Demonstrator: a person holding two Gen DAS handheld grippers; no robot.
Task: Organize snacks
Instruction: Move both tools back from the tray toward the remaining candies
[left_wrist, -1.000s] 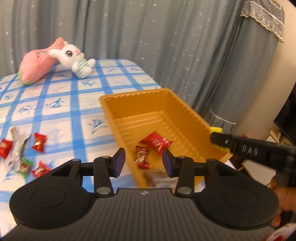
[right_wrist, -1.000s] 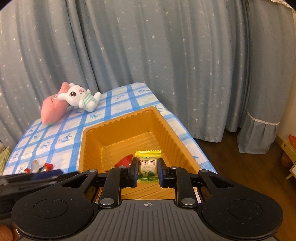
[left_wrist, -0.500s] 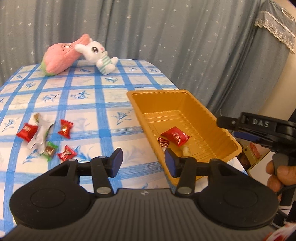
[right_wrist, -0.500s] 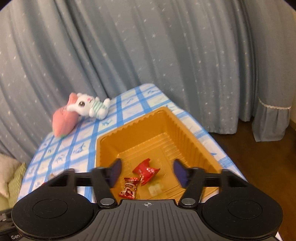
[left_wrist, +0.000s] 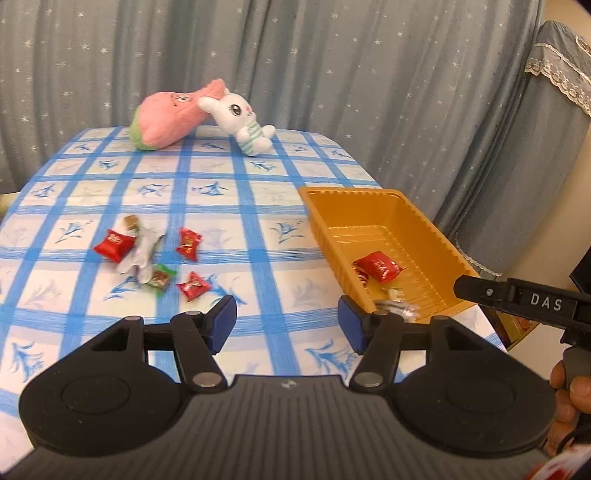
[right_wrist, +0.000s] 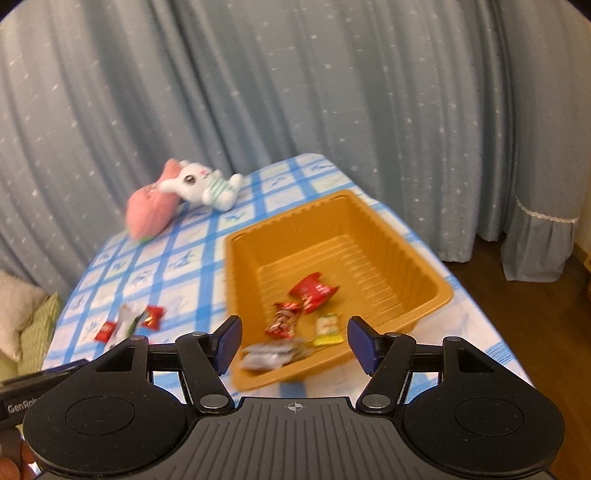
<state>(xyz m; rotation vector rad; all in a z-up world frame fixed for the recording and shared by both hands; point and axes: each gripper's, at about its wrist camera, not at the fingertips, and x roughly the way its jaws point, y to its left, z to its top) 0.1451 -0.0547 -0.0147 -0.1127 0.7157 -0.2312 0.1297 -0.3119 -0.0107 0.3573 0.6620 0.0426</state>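
left tongs (left_wrist: 287, 324): mine, over the bare cloth in front of the loose pile; jaws opening, about half apart, nothing between the blue pads.
right tongs (right_wrist: 294, 343): mine, hanging over the near end of the tray; jaws parted about halfway and empty.
tray (left_wrist: 417, 221): orange, ribbed, at the right edge of the table (left_wrist: 258, 192).
snacks in tray: a red pack (right_wrist: 313, 291), a red twist candy (right_wrist: 282, 320), a yellow sweet (right_wrist: 327, 328) and a silver wrapper (right_wrist: 273, 355), all lying toward the near end.
snacks on cloth: a red pack (left_wrist: 112, 245), a small brown cube (left_wrist: 131, 221), a white wrapper (left_wrist: 142, 253), two red candies (left_wrist: 189, 243) (left_wrist: 194, 286) and a green candy (left_wrist: 160, 277), clustered left of the tray and well apart from it.
bystanders: pink plush (left_wrist: 173, 114) and white rabbit (left_wrist: 240, 120) at the far end, no part of the sort.
step in hand: as i read it, between trips; both tongs are free and the left one faces the pile.
progress: by my count roughly four in, six still out.
next move calls for: carrying the left tongs forward and down to the nearest red candy, pads either side of its wrapper, closing gently, then crossing right to the tray.
caution: pieces lie touching the white wrapper, so a wide bite may drag two.
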